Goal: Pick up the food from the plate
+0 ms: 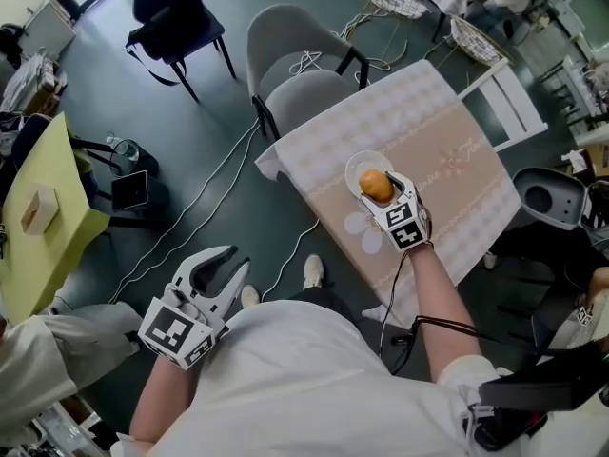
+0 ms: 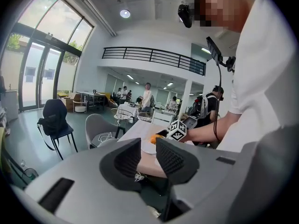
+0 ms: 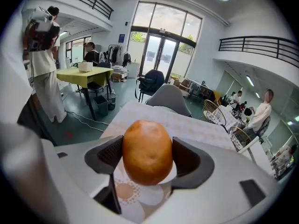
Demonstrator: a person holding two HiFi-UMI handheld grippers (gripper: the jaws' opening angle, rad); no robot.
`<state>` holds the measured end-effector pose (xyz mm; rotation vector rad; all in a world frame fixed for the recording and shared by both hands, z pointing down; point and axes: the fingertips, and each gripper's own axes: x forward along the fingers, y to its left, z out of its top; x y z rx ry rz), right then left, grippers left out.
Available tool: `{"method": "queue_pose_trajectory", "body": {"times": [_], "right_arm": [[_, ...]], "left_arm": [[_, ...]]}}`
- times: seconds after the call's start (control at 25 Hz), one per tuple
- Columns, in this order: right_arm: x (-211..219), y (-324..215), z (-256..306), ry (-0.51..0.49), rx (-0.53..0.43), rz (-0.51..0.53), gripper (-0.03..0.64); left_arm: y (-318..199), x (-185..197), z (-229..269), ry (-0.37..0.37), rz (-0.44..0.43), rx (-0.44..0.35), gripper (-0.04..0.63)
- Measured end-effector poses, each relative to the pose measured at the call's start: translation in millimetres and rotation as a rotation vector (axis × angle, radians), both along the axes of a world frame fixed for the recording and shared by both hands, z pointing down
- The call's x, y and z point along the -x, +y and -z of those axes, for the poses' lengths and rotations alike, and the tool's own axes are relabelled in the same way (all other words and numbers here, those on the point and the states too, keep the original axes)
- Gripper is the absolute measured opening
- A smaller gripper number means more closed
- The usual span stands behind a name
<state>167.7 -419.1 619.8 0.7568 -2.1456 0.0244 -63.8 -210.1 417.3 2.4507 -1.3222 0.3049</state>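
An orange, egg-shaped piece of food [image 3: 147, 151] sits between the two dark pads of my right gripper [image 3: 147, 158], which is shut on it. In the head view that food [image 1: 377, 187] is held just over the small white plate [image 1: 358, 170] on the table with the pale patterned cloth [image 1: 438, 150]. My left gripper [image 1: 221, 276] hangs low at the person's left side, away from the table, with its jaws apart and nothing between them. The left gripper view shows the plate [image 2: 148, 148] and the food [image 2: 156, 138] far off.
A grey chair [image 1: 303, 74] is tucked at the table's far side, a white chair [image 1: 504, 93] at its right. Cables run across the dark floor [image 1: 205, 193]. A yellow-green table [image 1: 38, 222] stands at the left. Several people stand in the hall's background.
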Motion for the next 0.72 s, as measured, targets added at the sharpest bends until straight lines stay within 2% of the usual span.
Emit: {"method": "queue_pose_trajectory", "body": {"times": [0.36, 0.52, 0.72], "right_arm": [[36, 84, 76, -0.048, -0.087, -0.061, 0.342], [55, 125, 104, -0.080, -0.109, -0.094, 0.342], [81, 174, 128, -0.130, -0.132, -0.129, 0.342]], "left_arm": [[45, 32, -7, 0.063, -0.115, -0.017, 0.095], [67, 46, -9, 0.059, -0.168, -0.019, 0.013], [94, 69, -14, 0.071, -0.206, -0.007, 0.009]]}}
